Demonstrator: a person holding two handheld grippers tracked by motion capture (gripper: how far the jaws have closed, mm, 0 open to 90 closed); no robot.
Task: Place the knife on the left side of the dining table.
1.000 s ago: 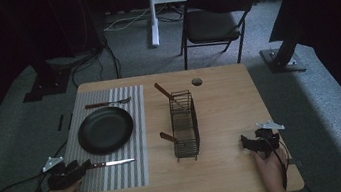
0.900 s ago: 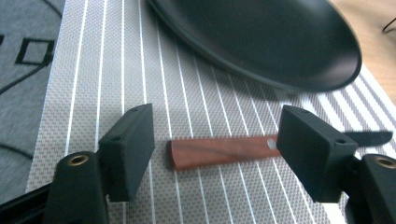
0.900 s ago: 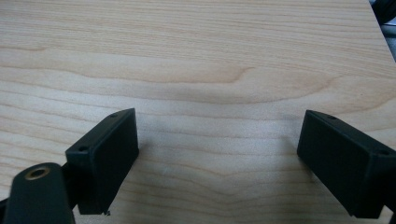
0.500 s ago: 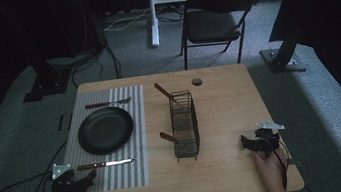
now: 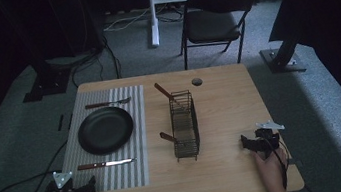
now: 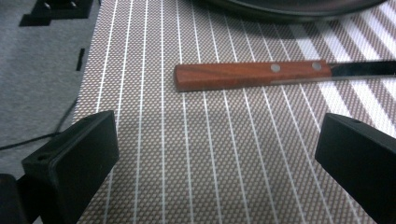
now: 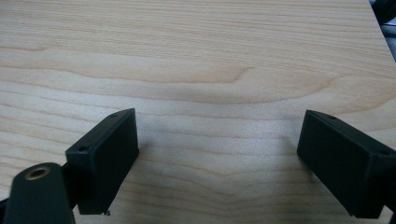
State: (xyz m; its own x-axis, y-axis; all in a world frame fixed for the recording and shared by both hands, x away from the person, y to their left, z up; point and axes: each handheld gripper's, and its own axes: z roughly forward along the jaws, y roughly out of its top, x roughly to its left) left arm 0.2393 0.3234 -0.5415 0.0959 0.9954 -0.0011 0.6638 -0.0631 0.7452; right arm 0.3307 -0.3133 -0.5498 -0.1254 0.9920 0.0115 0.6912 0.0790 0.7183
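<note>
Knife (image 6: 252, 74) on placemat (image 6: 210, 158), left tongs (image 6: 219, 154) wide apart, empty

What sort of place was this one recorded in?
Probably a recording studio or lab, not a home: dark curtains all round, stand bases with cables on grey carpet, a folding chair, and a staged place setting on a wooden table.

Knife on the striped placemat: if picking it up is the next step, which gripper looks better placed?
Probably left. The left gripper sits at the placemat's near corner, fingers open, with the knife lying just ahead of it. The right gripper is beyond the wire basket, over bare table.
</note>
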